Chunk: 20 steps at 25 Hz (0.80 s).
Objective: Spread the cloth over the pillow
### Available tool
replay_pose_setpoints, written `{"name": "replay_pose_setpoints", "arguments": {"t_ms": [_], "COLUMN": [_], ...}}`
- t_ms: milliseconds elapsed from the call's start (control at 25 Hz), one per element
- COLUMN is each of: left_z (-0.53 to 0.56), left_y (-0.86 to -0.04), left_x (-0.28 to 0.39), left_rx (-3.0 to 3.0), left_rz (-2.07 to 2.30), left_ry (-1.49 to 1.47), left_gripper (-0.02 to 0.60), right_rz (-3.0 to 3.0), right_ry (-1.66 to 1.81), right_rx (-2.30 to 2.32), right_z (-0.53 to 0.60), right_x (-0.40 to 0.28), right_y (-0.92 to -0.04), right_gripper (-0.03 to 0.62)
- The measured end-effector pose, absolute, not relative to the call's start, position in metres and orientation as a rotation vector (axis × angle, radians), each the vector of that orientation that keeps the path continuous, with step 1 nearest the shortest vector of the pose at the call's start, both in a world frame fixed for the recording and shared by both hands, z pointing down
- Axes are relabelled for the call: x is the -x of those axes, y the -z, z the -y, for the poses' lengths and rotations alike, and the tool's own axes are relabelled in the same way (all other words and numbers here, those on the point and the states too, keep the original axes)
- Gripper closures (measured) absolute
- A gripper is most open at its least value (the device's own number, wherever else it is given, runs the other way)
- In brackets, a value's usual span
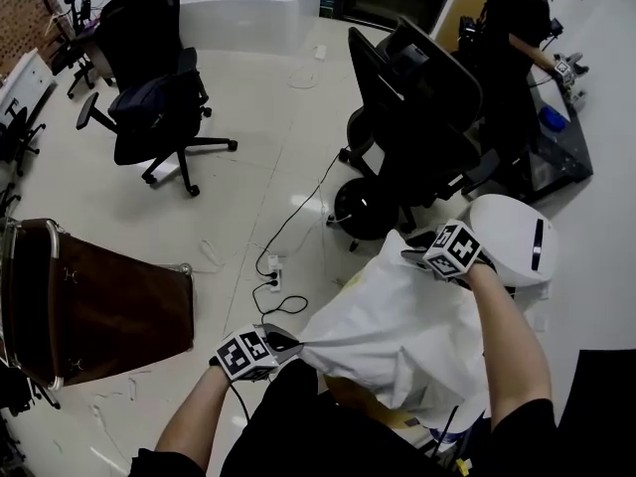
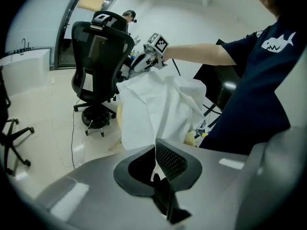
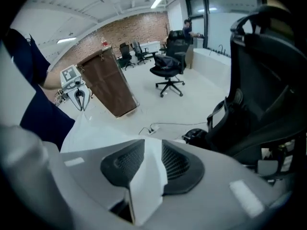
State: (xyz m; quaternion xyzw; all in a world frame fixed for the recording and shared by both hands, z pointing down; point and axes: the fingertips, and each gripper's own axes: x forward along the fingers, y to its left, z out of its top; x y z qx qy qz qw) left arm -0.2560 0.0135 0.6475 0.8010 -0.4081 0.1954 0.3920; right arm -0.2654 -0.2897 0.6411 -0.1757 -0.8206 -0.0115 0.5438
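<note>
A white cloth (image 1: 397,336) hangs stretched between my two grippers over a pale yellow pillow (image 1: 370,407), which is mostly hidden under it. My left gripper (image 1: 288,344) is shut on the cloth's near left edge; in the left gripper view the fabric (image 2: 158,109) runs into the closed jaws (image 2: 154,163). My right gripper (image 1: 412,257) is at the cloth's far upper corner. In the right gripper view its jaws (image 3: 149,166) stand apart with a fold of cloth (image 3: 144,186) lying loosely between the pads.
A black office chair (image 1: 417,127) stands just beyond the cloth, with a white round bin (image 1: 517,237) to its right. A brown cabinet (image 1: 99,306) is at the left. A power strip and cables (image 1: 273,271) lie on the floor. A person (image 1: 517,48) works at the far right.
</note>
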Motion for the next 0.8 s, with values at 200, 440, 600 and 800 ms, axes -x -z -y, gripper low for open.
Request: {"name": "replay_pose_setpoints", "arguments": {"t_ms": [200,440,600,800], "left_z": [-0.011,-0.007,-0.005,-0.003], "left_y": [-0.651,-0.655,-0.654,-0.642], "left_x": [0.255,0.256,0.258,0.263], "left_rx": [-2.034,-2.035,-2.039,-2.054], "left_rz": [1.022,1.014,1.015,1.041], "left_ry": [-0.458,-0.447,-0.446,-0.441], "left_gripper": [0.581,0.581,0.581,0.581], "right_rz": [1.811,1.757,1.777,1.895], "right_ry": [-0.035,-0.038,0.004,0.009], "right_rx": [0.444,0.493,0.498,0.45], "right_z": [0.289,0.282,0.284,0.303], "right_x": [0.252,0.248,0.252,0.271], "right_y": [-0.685,-0.698,-0.694,-0.665], "right_gripper": [0.464,0.563,0.585,0.586]}}
